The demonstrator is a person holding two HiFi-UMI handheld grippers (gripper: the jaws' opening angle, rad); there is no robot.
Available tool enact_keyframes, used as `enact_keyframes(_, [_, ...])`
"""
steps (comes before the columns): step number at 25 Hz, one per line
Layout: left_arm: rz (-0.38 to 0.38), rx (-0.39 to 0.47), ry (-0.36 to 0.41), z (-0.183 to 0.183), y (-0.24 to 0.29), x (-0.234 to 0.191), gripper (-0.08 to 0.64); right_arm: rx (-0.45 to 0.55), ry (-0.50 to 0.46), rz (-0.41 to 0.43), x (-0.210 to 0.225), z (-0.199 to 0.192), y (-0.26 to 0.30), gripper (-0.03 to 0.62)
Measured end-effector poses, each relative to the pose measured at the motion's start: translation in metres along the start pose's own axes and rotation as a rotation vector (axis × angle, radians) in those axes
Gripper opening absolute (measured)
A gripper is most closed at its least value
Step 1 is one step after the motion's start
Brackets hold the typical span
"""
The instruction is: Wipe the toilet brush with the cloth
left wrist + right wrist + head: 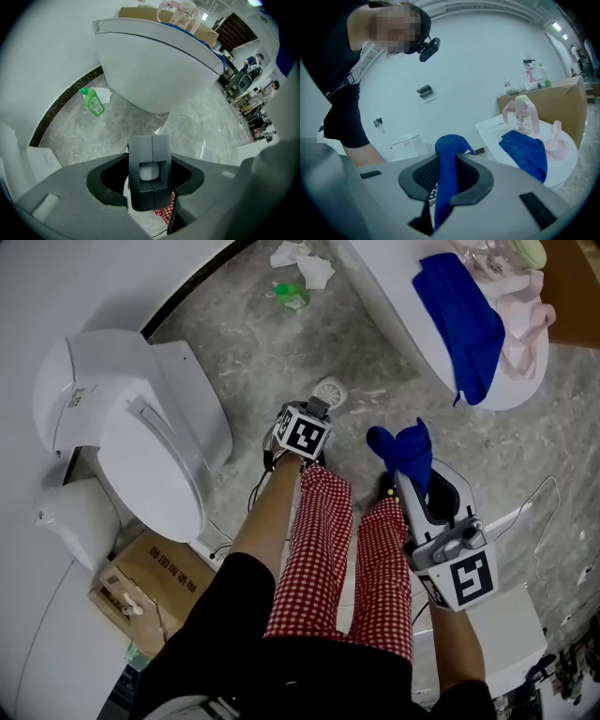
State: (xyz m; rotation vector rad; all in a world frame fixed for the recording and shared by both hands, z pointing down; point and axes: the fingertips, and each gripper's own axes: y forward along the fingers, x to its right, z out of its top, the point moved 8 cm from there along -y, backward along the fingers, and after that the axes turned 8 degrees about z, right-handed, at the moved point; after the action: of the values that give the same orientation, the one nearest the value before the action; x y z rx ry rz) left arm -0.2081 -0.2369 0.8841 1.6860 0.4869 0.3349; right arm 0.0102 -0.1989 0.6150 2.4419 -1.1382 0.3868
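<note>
My right gripper (410,479) pinches the cloth (401,448), my left gripper (151,164) clamps a white handle (149,172), probably the brush's, beside the toilet (141,437); no wiping contact yet.

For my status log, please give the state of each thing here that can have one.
left gripper: shut on the toilet brush, on its white handle.
right gripper: shut on the blue cloth.
toilet lid: closed.
second blue cloth: draped over the white tub, unheld.
pink-strapped bottle: upright, lid on.
</note>
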Motion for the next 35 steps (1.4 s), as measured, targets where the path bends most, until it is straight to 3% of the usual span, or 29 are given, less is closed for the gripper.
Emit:
enact_keyframes(14, [0.014, -0.031, -0.06, -0.003, 0.015, -0.002, 0.213, -0.008, 0.027, -0.023, -0.002, -0.008, -0.004, 0.066])
enact_keyframes(35, [0.043, -0.091, 0.001, -0.001, 0.022, -0.002, 0.187, -0.016, 0.05, -0.072, -0.003, -0.014, -0.01, 0.066])
